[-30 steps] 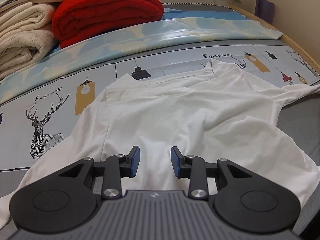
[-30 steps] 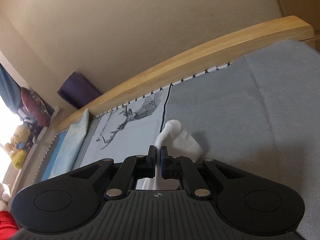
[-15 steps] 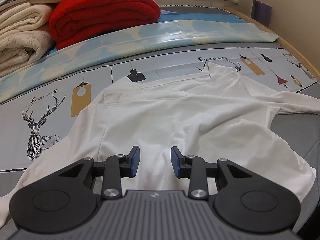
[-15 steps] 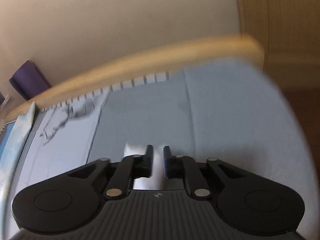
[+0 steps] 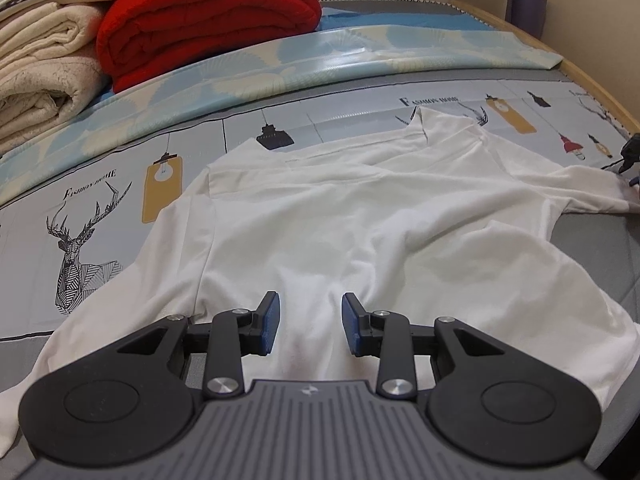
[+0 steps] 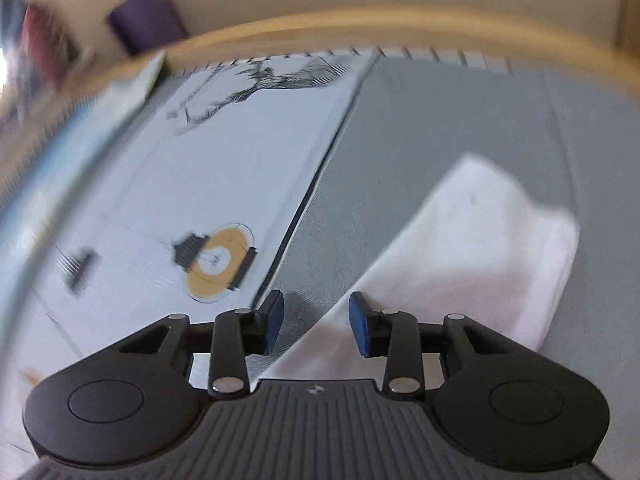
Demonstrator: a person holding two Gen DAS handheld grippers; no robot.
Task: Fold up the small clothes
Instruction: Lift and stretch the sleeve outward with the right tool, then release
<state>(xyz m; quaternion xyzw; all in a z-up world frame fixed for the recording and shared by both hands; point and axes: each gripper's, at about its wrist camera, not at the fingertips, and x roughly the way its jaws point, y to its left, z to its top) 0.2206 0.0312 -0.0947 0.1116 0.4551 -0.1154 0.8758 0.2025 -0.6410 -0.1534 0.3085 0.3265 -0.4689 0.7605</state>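
A white shirt point(image 5: 360, 232) lies spread and wrinkled on the printed bedsheet point(image 5: 100, 208). My left gripper point(image 5: 310, 320) is open and empty, hovering over the shirt's near hem. In the right wrist view, my right gripper point(image 6: 316, 322) is open and empty above the shirt's sleeve point(image 6: 472, 248), which lies flat on the grey part of the sheet. The right gripper's tip also shows at the far right edge of the left wrist view point(image 5: 632, 152), by the sleeve end.
A red folded blanket point(image 5: 200, 20) and cream folded blankets point(image 5: 40, 68) are stacked at the back left. A light blue quilt strip point(image 5: 320, 60) runs across behind the shirt. The wooden bed frame point(image 6: 400, 28) borders the far side, with a purple object point(image 6: 148, 20) behind it.
My right gripper has opened and let go of the sleeve, which now lies on the sheet; that view swung and is blurred. My left gripper stayed open, drifting slightly over the shirt.
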